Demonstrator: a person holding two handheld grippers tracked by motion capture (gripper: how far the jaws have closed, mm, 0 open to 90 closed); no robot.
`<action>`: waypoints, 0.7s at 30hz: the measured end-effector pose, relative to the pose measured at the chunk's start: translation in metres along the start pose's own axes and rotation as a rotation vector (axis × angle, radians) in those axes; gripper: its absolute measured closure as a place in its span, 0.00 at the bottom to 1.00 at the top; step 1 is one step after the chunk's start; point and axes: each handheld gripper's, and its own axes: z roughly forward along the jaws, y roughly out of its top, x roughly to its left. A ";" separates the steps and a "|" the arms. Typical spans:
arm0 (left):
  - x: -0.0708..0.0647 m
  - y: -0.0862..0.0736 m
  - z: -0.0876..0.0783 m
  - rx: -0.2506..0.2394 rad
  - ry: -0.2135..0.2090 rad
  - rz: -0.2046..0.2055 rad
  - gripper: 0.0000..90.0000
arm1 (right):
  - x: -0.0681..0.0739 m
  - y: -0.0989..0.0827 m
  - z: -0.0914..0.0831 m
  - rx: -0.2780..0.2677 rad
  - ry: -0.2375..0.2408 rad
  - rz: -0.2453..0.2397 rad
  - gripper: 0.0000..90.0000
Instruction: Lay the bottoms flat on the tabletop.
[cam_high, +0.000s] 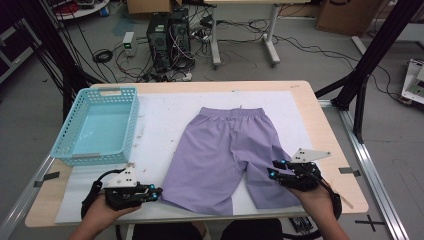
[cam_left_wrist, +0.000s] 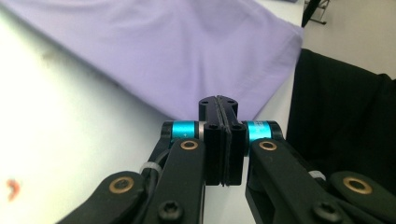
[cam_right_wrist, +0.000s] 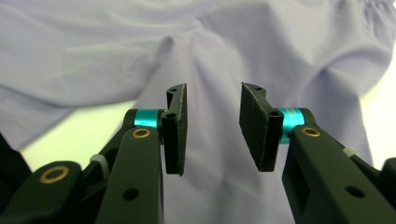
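We see the purple shorts (cam_high: 225, 155) flat mid-tabletop, legs toward the near edge. Our left gripper (cam_high: 156, 193), jaws pressed together, sits just beside the left leg hem; our right gripper (cam_high: 274, 169) hangs half-open over the right leg.

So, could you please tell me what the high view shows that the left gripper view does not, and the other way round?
The high view takes in the blue basket at the table's far left, the whole spread of the purple shorts, and the right hand-held gripper over one leg. The left gripper view shows, close up, that the left hand-held gripper has its jaws pressed together with no cloth between them, just short of the hem corner. Both show the shorts and the white sheet beneath them.
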 end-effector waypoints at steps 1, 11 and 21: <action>-0.001 -0.003 0.001 0.010 0.004 0.004 0.99 | -0.002 -0.001 0.000 -0.003 -0.007 0.003 0.70; 0.016 0.026 0.008 -0.104 0.100 -0.028 0.49 | -0.021 -0.022 -0.027 0.022 -0.109 0.047 0.70; 0.033 0.060 0.027 -0.203 0.174 -0.032 0.47 | -0.032 -0.076 -0.033 0.157 -0.135 0.125 0.90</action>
